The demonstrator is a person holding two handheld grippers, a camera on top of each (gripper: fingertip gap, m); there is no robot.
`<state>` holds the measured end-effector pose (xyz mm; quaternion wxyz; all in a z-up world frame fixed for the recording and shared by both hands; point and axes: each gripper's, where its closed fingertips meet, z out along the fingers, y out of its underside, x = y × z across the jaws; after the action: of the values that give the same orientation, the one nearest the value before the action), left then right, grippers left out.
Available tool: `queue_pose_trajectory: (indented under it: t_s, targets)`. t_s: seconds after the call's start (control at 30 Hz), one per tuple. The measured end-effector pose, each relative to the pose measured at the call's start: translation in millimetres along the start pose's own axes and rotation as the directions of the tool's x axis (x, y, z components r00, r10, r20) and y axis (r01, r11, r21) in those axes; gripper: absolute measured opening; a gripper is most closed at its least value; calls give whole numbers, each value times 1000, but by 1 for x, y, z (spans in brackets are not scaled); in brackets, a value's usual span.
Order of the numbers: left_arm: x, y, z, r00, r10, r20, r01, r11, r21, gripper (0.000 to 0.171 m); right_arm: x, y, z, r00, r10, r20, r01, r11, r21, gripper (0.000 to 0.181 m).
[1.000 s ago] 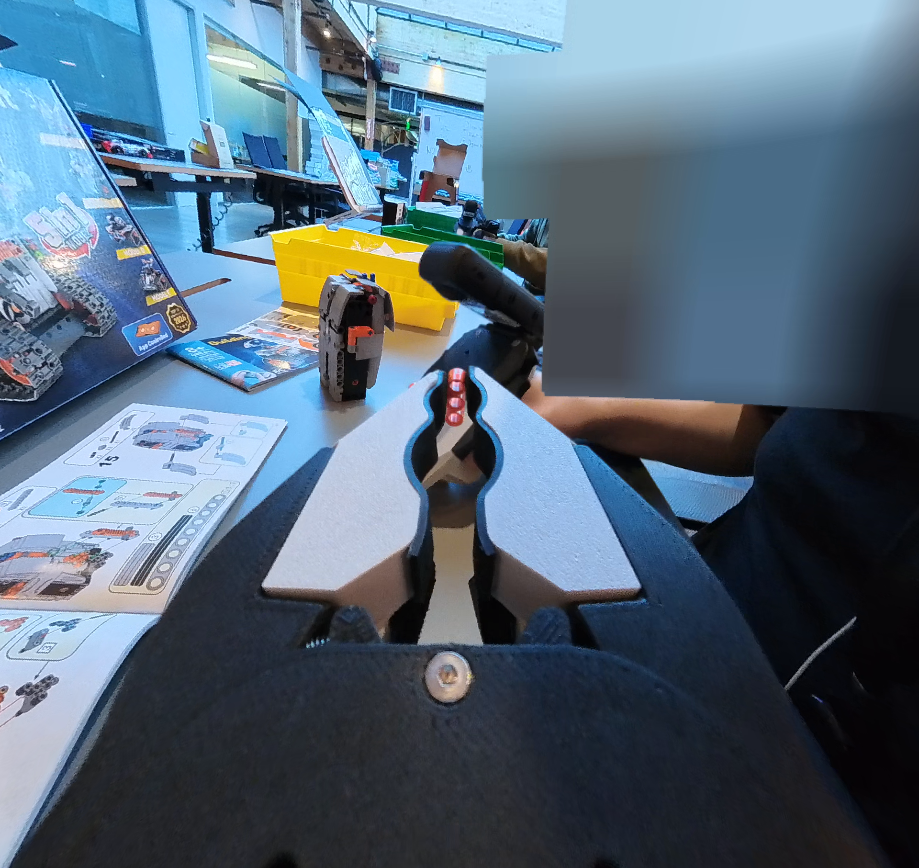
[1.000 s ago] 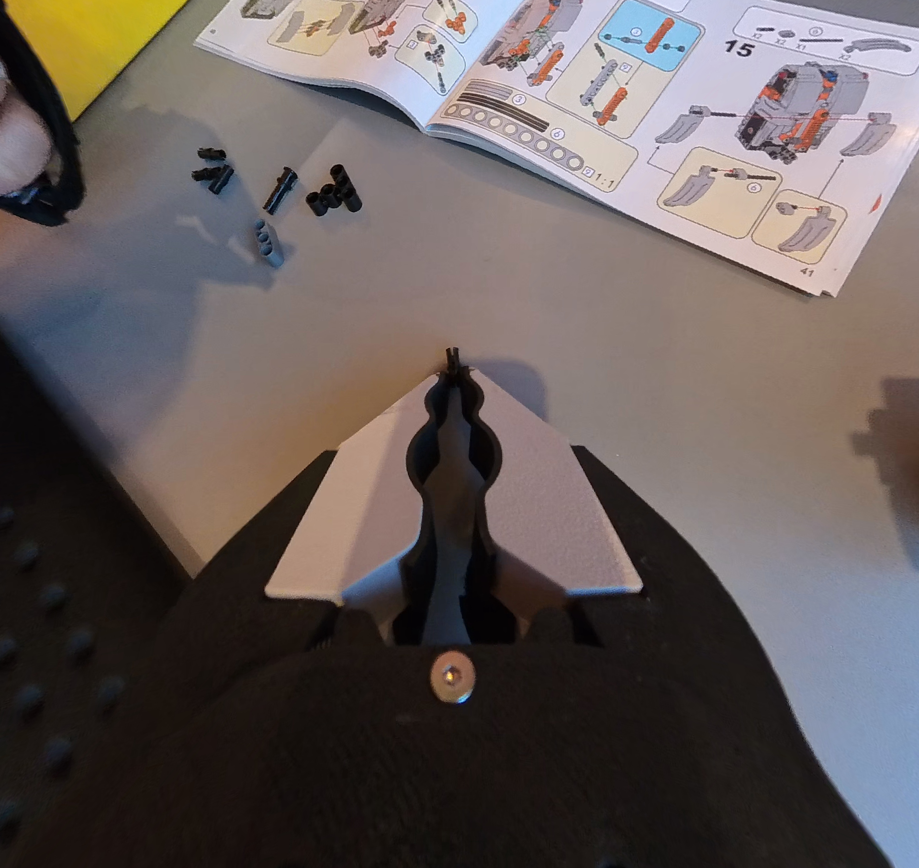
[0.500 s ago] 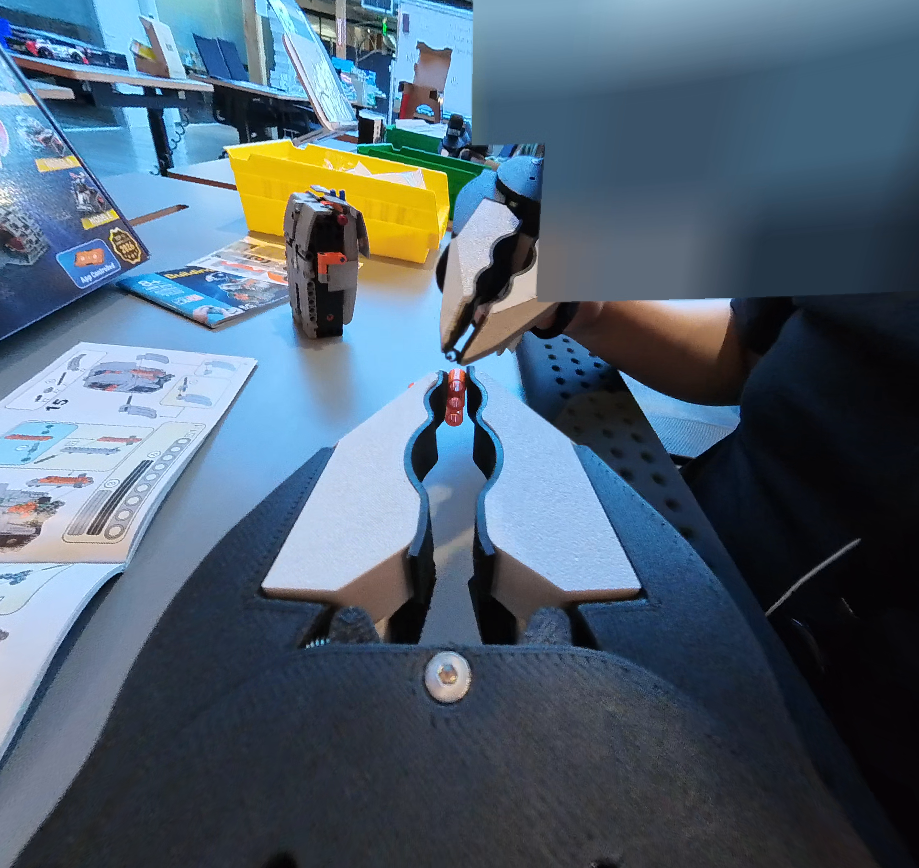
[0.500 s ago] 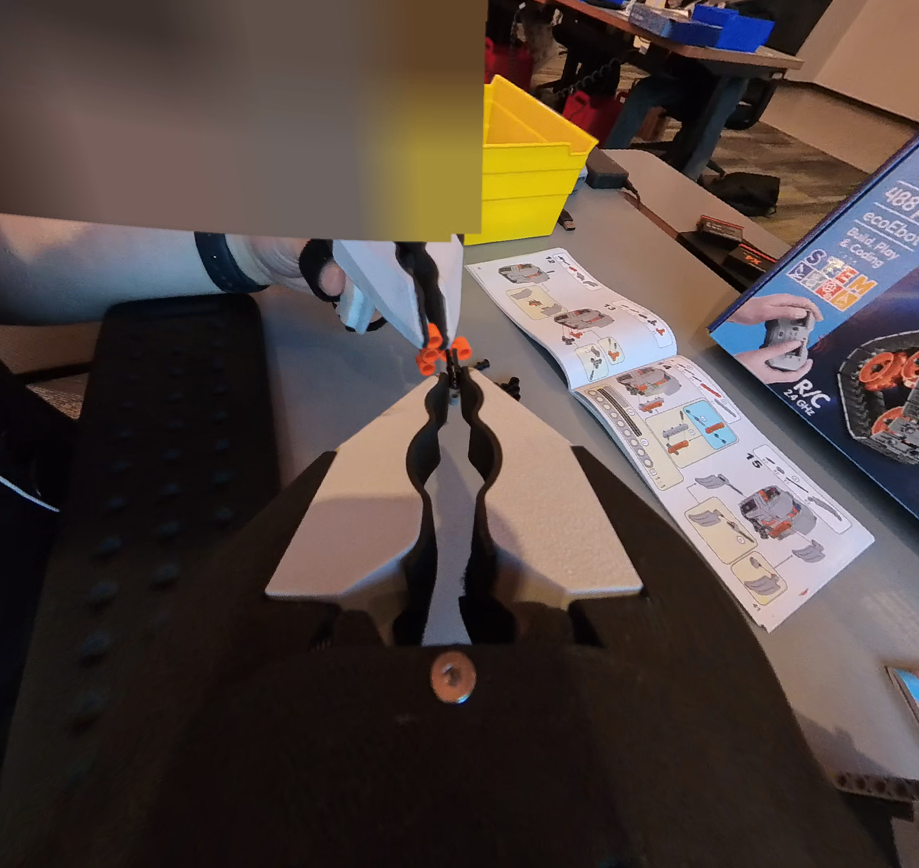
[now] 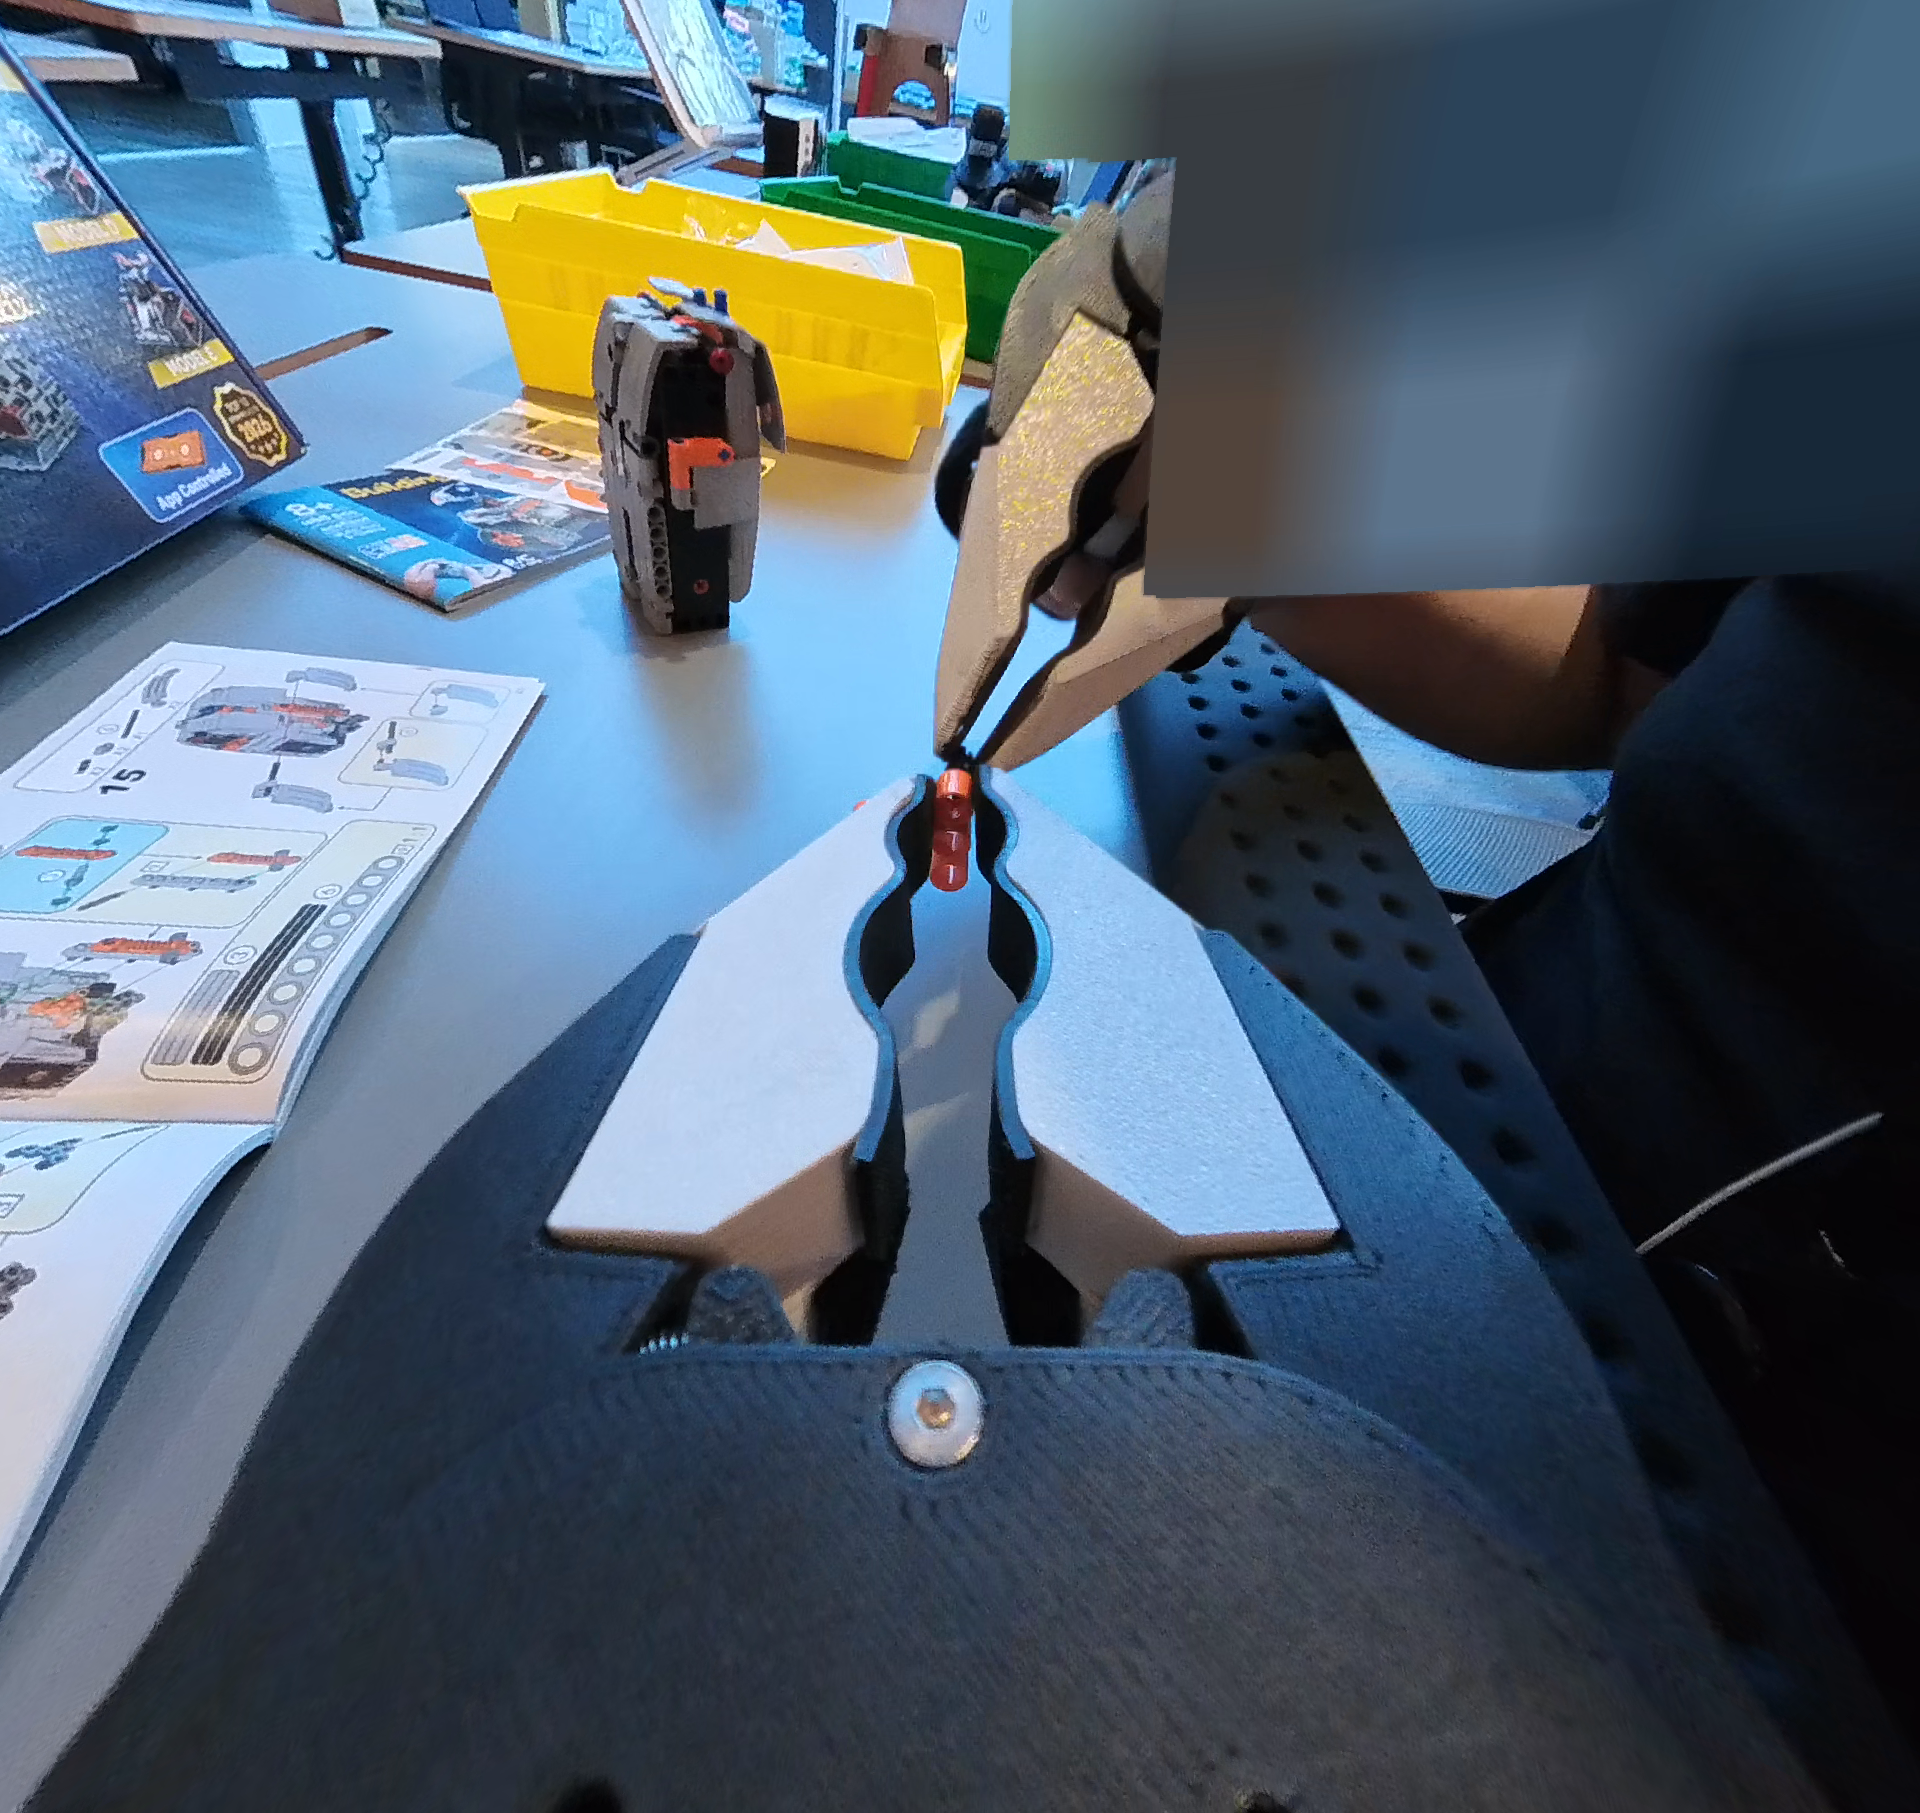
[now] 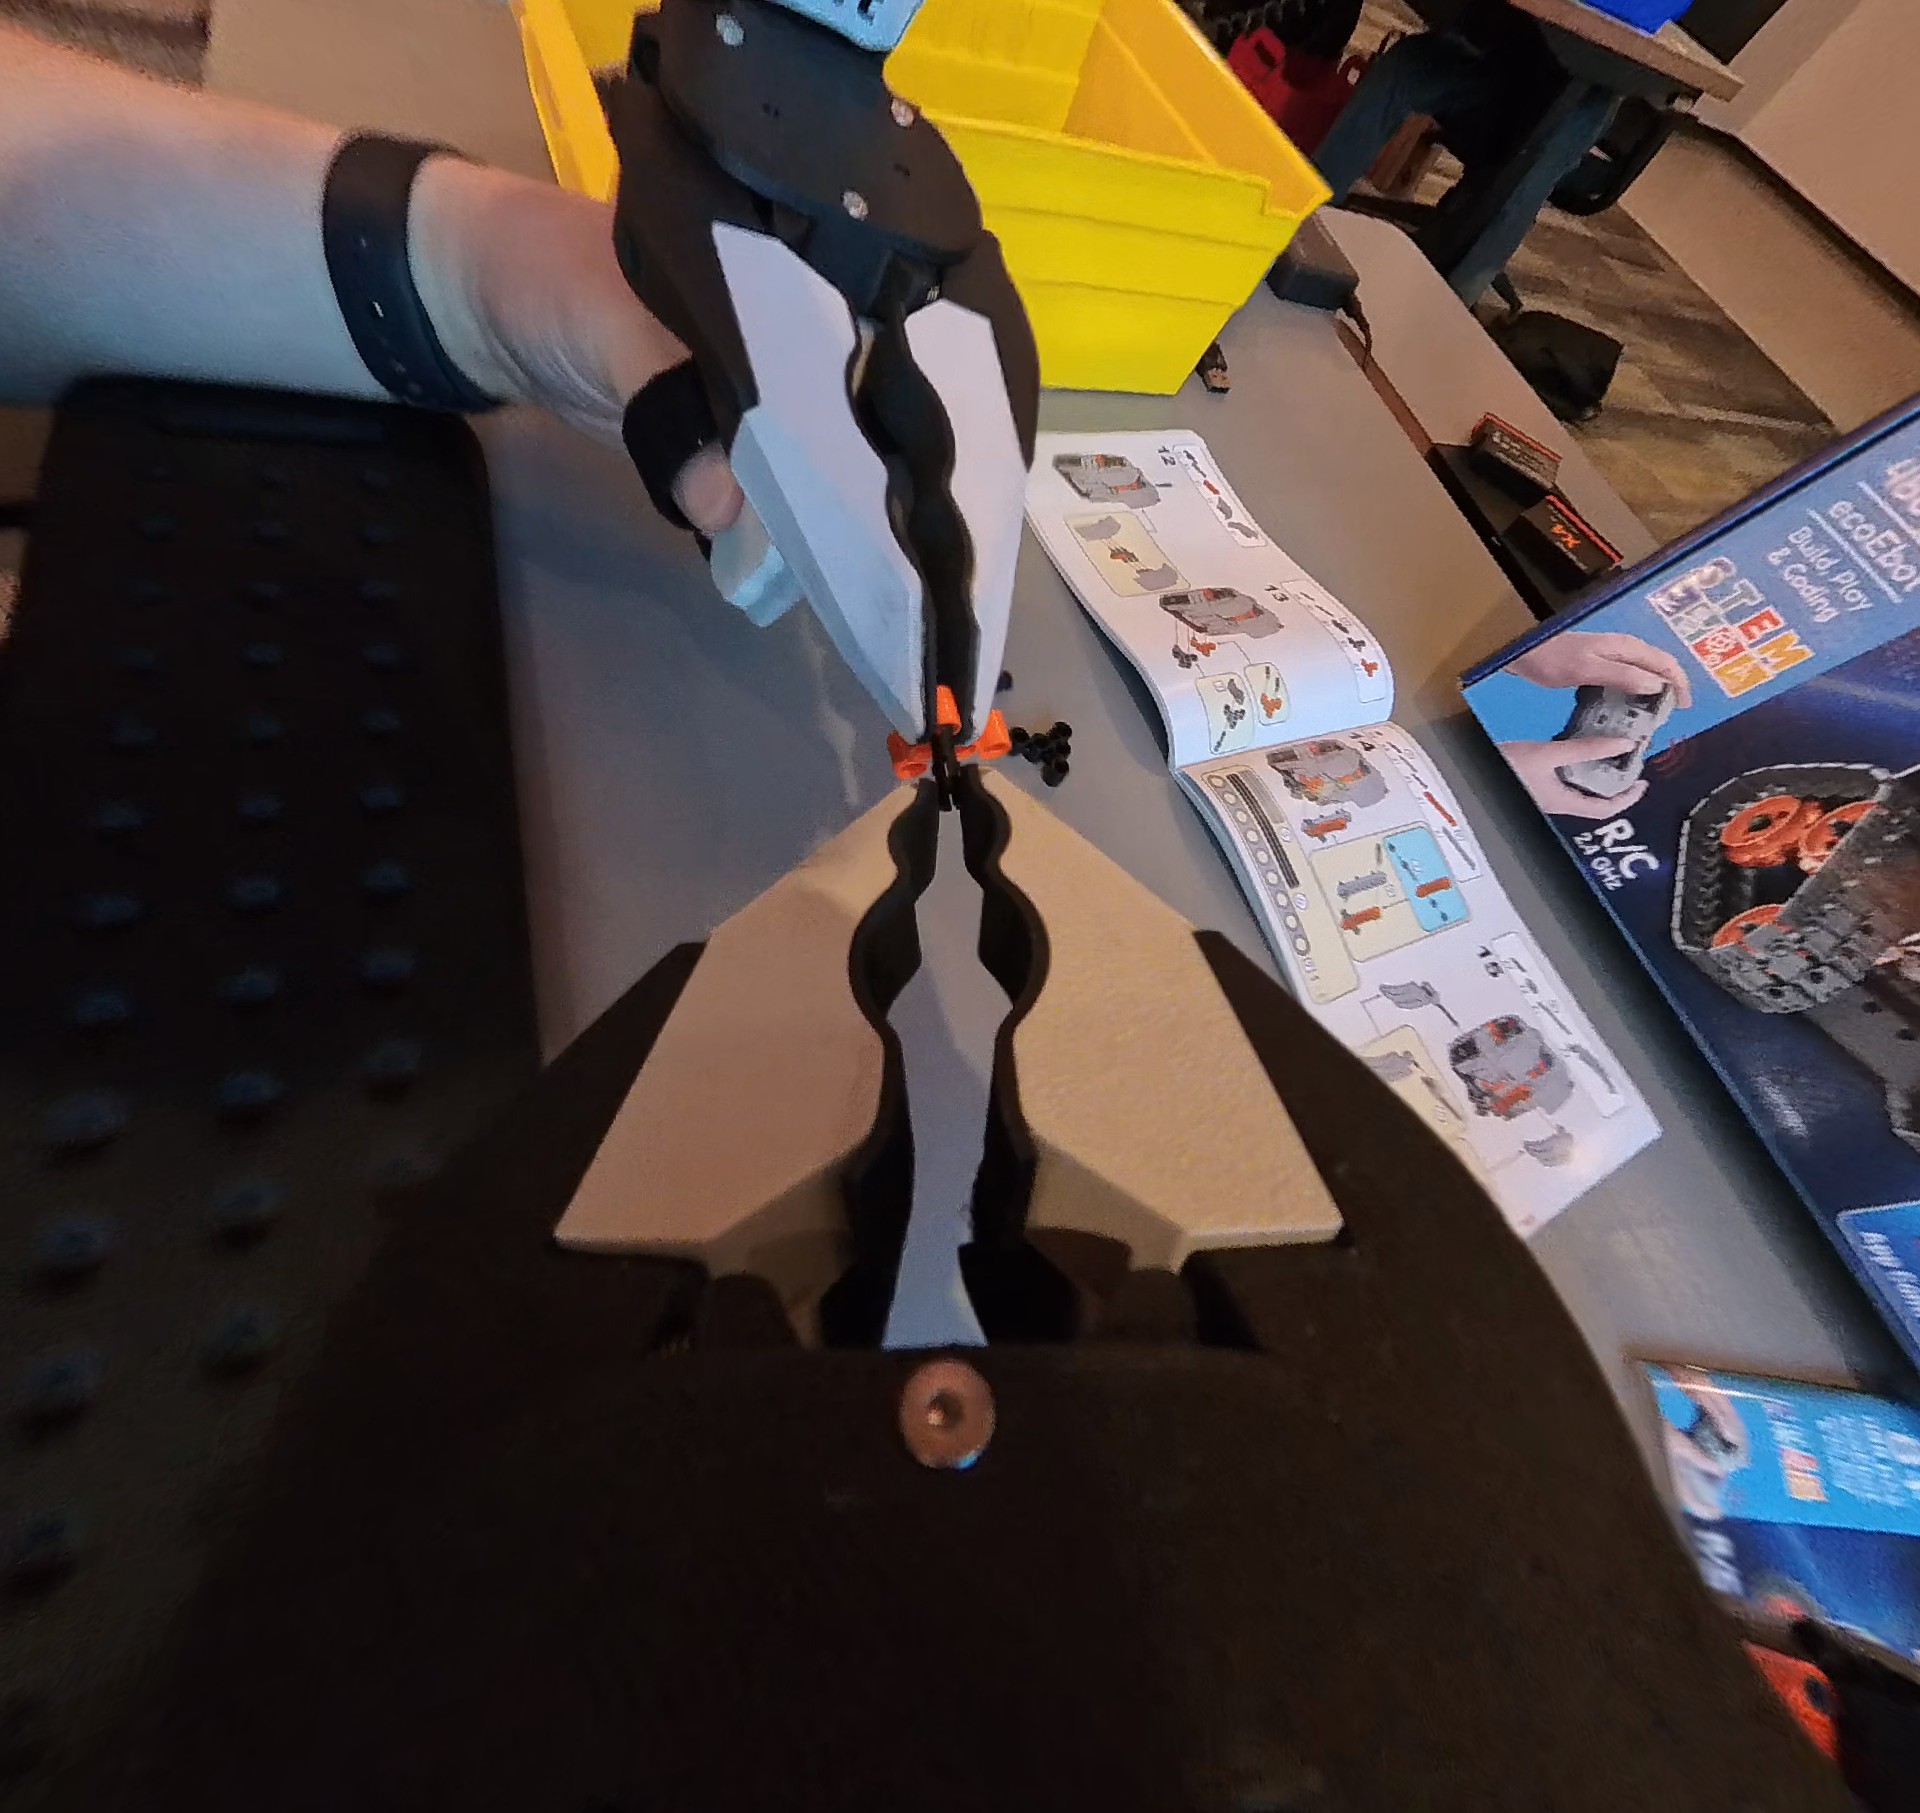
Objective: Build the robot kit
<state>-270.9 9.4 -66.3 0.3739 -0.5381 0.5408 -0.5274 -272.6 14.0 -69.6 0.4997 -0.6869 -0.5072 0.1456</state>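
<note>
Orange connector [image 5: 950, 828] pinched in left gripper [image 5: 948, 795] jaws, tip-to-tip with right gripper [image 6: 943, 795].

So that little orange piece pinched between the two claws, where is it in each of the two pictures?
Left wrist view: the orange piece sits just above centre, clamped at the tips of the left gripper, with the right gripper coming down onto it from above.
Right wrist view: the orange piece is near centre, held by the left gripper from above, just beyond the right gripper.
Shared landmark: the open instruction booklet.
</note>
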Motion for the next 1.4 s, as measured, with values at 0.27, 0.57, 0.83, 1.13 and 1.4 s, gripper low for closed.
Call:
queue_pose_trajectory:
  t_s: [0.27, 0.57, 0.83, 1.13, 1.4]
  targets:
    - [3, -15, -4, 1000, 9, 24, -11, 998, 66, 3, 5, -13, -5, 968, -249, -44, 243, 965, -99, 2]
    - [-2, -23, -14, 993, -111, 46, 103, 984, 147, 3, 11, -26, -1, 877, -457, -148, 433, 885, -170, 2]
    - [-5, -16, -14, 978, -210, 14, 206, 968, 142, 3, 10, -23, 4, 845, -503, -182, 483, 864, -144, 1]
    - [-6, -14, -12, 974, -225, 10, 221, 966, 136, 3, 9, -19, 5, 877, -450, -168, 440, 893, -95, 2]
    - [9, -30, -18, 972, -214, -98, 230, 950, 213, 3, 2, -37, -6, 929, -351, -119, 361, 930, 69, 2]
